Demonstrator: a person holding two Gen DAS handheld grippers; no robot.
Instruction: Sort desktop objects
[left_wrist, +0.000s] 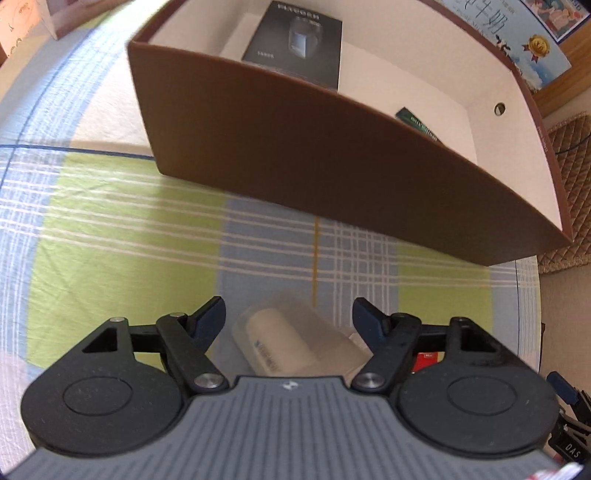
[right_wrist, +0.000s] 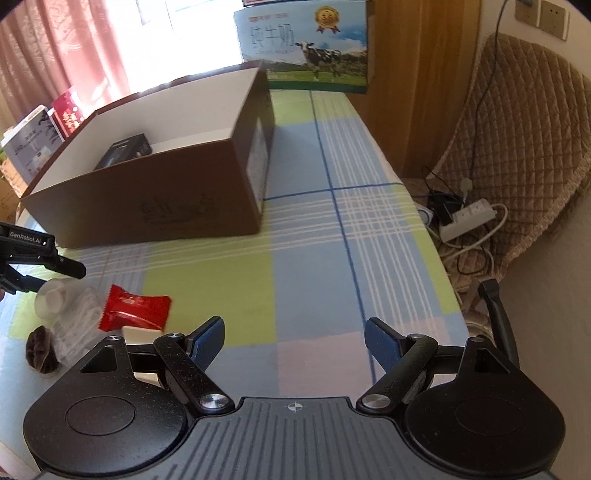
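My left tool (left_wrist: 288, 314) hangs over a clear plastic container with a white roll (left_wrist: 291, 343), which lies between its parted fingers, not gripped. The brown box (left_wrist: 295, 147) stands ahead of it. My right tool (right_wrist: 293, 332) is spread apart, holding nothing; the red packet (right_wrist: 133, 312) lies just left of it on the table (right_wrist: 314, 258).
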